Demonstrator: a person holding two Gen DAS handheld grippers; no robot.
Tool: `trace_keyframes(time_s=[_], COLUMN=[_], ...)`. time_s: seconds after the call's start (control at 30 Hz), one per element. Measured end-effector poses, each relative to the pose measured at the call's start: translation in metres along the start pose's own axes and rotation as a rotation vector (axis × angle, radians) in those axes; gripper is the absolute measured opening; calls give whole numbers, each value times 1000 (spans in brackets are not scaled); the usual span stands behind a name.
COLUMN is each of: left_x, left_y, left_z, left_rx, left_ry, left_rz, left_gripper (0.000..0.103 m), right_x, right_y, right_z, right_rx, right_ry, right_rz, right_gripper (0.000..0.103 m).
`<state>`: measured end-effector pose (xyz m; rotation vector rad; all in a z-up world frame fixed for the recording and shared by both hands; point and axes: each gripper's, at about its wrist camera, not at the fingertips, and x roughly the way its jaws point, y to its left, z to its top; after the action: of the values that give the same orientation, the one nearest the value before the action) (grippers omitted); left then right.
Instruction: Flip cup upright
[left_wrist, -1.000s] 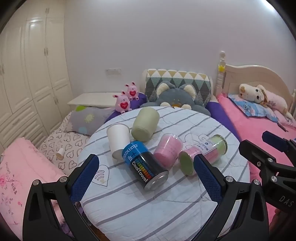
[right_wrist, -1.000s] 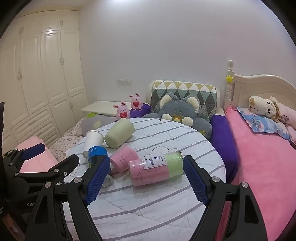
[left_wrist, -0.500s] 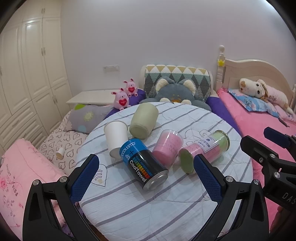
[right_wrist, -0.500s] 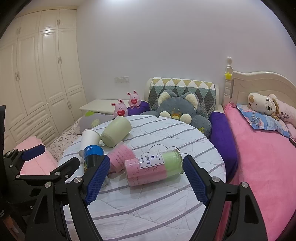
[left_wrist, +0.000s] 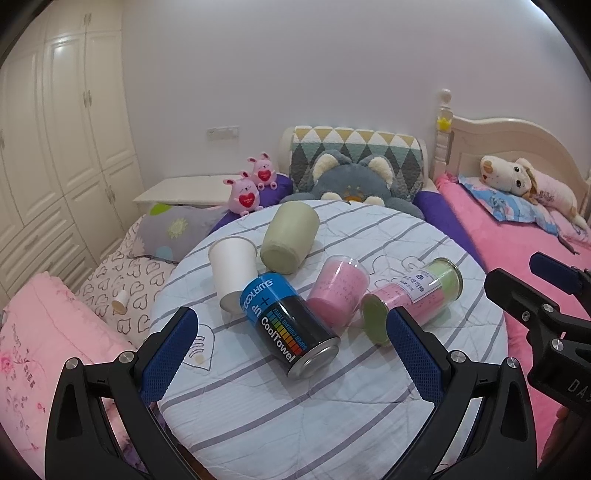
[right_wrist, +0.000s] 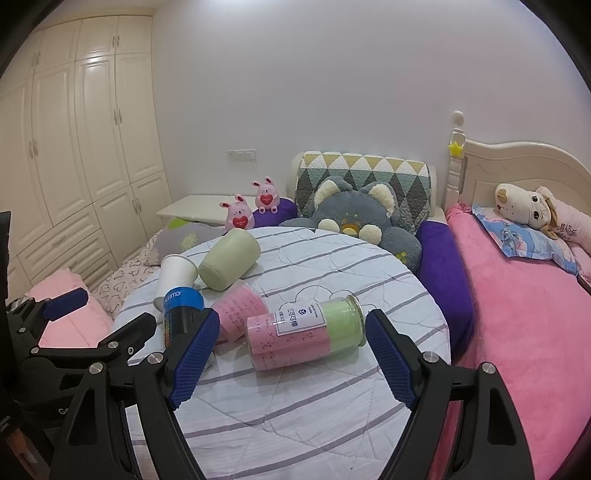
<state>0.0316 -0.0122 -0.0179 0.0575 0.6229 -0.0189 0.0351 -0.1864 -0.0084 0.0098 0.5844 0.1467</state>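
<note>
Both cameras have crept slightly nearer the table (left_wrist: 332, 424); the items lie unchanged. The left gripper (left_wrist: 288, 354) and right gripper (right_wrist: 291, 354) gape wide, holding nothing. At frame centre, the green cup (left_wrist: 290, 236) lies on its side beside the white cup (left_wrist: 232, 267).

Three cups (left_wrist: 233, 268), two cans (left_wrist: 289, 329).
</note>
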Motion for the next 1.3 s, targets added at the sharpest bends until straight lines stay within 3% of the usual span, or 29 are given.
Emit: trace_keyframes(time_s=[0.67, 0.9, 1.3], left_x=[21, 40, 69], left_y=[6, 5, -2], left_z=[-1, 2, 10], left_rx=[0, 3, 46], left_ry=[62, 114, 154], left_rz=[-5, -51, -54], left_gripper=[103, 103, 103], right_x=[17, 35, 67], right_y=[-4, -11, -33], right_z=[-3, -4, -5], right_rx=[20, 66, 241], right_ry=[46, 92, 175], right_rz=[-1, 0, 9], right_gripper=[83, 83, 83])
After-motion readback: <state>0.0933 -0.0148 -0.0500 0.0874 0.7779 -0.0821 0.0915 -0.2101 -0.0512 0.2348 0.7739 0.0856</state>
